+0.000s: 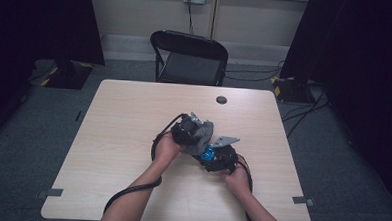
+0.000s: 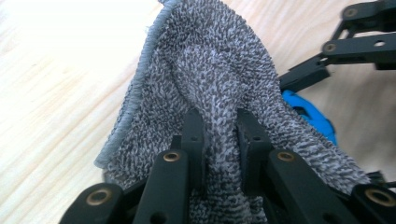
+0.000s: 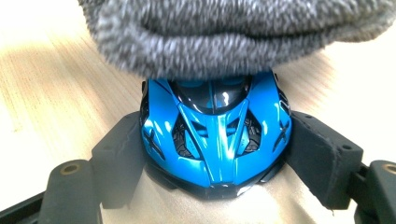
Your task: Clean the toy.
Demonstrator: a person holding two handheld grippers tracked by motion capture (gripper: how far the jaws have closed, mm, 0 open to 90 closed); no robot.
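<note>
Grey terry cloth (image 1: pixel 203 136) sits between the left gripper (image 1: pixel 193 132) and right gripper (image 1: pixel 213 155) at the middle of the wooden table (image 1: pixel 122 137) in the high view. Left gripper view: both jaws pinch a fold of the cloth. Right gripper view: 2 padded jaws clasp a blue toy car (image 3: pixel 215 135) by its sides, the cloth draped over its roof.

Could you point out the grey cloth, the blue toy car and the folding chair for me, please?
grey cloth (image 2: pixel 215 70), left gripper view, upper looped surface.
blue toy car (image 3: pixel 212 154), right gripper view, glossy hood.
folding chair (image 1: pixel 189 45), high view, backrest.
</note>
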